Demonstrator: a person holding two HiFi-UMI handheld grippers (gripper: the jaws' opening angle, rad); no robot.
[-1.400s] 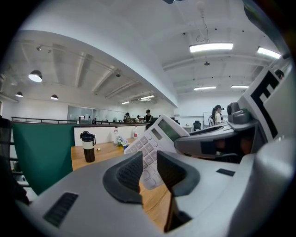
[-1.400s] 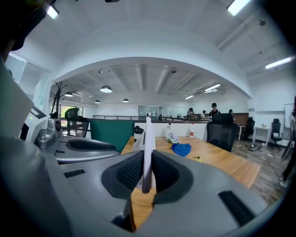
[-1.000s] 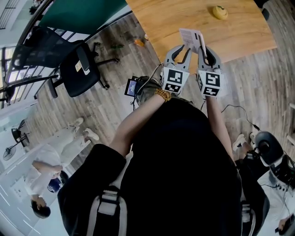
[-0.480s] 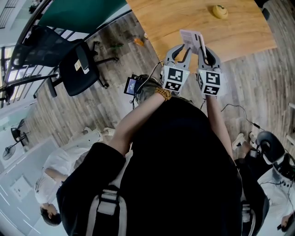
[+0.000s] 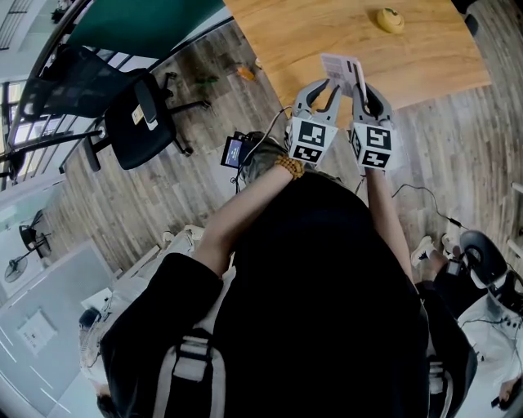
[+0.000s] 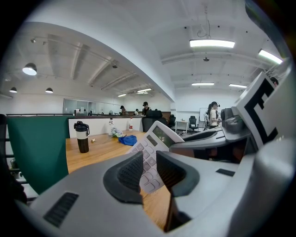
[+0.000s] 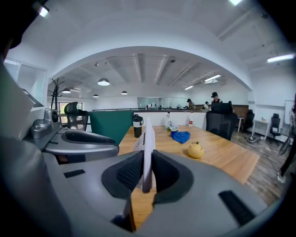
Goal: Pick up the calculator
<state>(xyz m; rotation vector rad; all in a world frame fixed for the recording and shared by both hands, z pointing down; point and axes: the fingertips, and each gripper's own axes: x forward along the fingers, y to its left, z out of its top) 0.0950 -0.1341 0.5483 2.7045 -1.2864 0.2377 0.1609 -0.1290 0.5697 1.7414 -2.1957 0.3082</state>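
Note:
The white calculator [image 5: 341,69] is held up on edge above the wooden table [image 5: 433,57], near its front edge. My right gripper [image 5: 362,88] is shut on the calculator's lower end. In the right gripper view the calculator [image 7: 149,134] stands edge-on, pinched between the two pads of the right gripper [image 7: 148,173]. My left gripper [image 5: 321,88] sits close beside it on the left. In the left gripper view, the left gripper [image 6: 149,171] has a narrow gap between its pads. The calculator's keypad and display [image 6: 155,139] show through and beyond that gap, untouched by the pads.
A yellow round object [image 5: 390,20] lies farther out on the table. A black tumbler [image 6: 82,137] and a blue cloth [image 6: 127,140] stand at the table's far end. A black office chair [image 5: 139,122] stands on the wood floor to the left.
Both grippers and the calculator have stayed where they were. A person in white at the lower left has walked down, almost out of the head view.

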